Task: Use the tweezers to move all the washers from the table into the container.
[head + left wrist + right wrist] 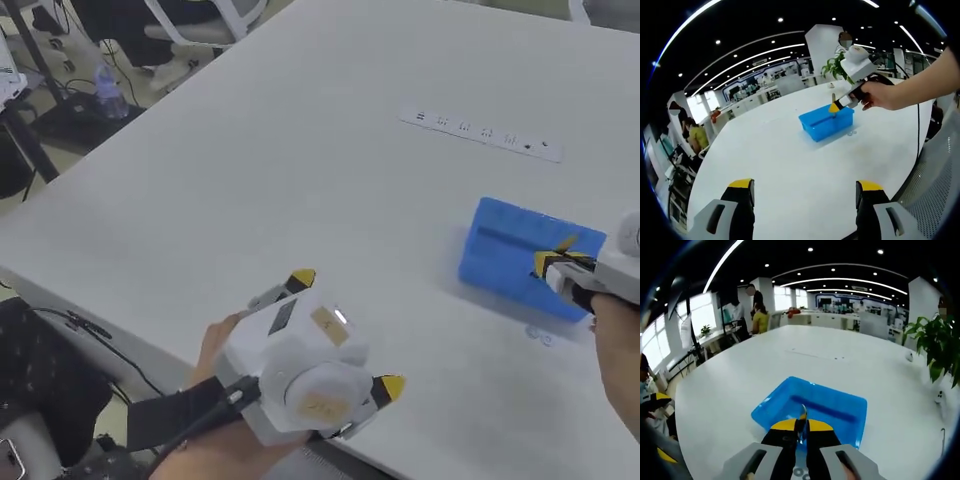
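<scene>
**Washers lie just outside the container**

Two or so small washers lie on the worktop, just beside the near wall of the blue container and apart from it. The tweezers are pinched in the right claw, its jaws drawn narrow on them. Their tip hangs over the container, and whether it carries a washer is too small to tell. The left claw is spread wide and holds nothing, near the worktop's front edge and well apart from the work.

The likely trouble is the pick itself. The washers are thin and flat, so the tips may skate over one or flick it away across the smooth surface. A carry made too low could knock a washer off against the container's wall. A white power strip lies well beyond the container, and nothing blocks the way to the washers.
</scene>
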Available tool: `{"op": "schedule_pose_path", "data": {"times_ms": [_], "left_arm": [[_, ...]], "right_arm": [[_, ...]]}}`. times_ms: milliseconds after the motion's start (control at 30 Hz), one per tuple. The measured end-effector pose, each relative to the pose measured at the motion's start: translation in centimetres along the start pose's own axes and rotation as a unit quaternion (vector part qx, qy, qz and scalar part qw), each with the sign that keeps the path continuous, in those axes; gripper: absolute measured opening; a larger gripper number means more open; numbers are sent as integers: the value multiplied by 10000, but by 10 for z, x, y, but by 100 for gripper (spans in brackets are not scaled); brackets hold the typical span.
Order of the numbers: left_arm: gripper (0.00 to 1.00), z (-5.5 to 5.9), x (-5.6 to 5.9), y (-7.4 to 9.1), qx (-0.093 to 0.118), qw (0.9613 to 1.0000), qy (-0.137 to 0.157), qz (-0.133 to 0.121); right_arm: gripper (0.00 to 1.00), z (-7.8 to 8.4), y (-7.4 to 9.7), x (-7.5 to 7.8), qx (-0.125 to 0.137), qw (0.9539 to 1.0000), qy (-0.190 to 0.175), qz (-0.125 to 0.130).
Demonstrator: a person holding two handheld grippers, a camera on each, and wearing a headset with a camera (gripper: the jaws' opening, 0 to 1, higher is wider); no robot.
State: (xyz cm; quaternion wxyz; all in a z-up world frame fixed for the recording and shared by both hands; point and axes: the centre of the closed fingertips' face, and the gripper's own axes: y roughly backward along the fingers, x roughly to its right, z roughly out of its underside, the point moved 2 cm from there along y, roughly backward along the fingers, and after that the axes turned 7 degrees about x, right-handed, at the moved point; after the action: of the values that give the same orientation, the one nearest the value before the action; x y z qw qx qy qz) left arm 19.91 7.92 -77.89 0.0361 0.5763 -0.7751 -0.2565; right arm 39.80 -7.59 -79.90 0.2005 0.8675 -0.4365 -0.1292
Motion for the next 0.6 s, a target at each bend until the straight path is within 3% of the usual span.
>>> {"op": "schedule_pose_path", "data": {"times_ms": [200,367,467,600], "left_arm": [[85,2,1,0,-55,10000,29,25],[85,3,1,-1,-102,9999,-10,38],[85,3,2,-1,-76,10000,-35,52],[85,2,2,0,-55,10000,-23,51]], "right_arm": [[3,-4,5,0,23,10000,-48,-12],[3,-21,21,-1,289,9996,-30,-45],[3,-31,33,-8,448,9986,-180,-220],[3,-45,53,-13,735,9968,-252,-202]]}}
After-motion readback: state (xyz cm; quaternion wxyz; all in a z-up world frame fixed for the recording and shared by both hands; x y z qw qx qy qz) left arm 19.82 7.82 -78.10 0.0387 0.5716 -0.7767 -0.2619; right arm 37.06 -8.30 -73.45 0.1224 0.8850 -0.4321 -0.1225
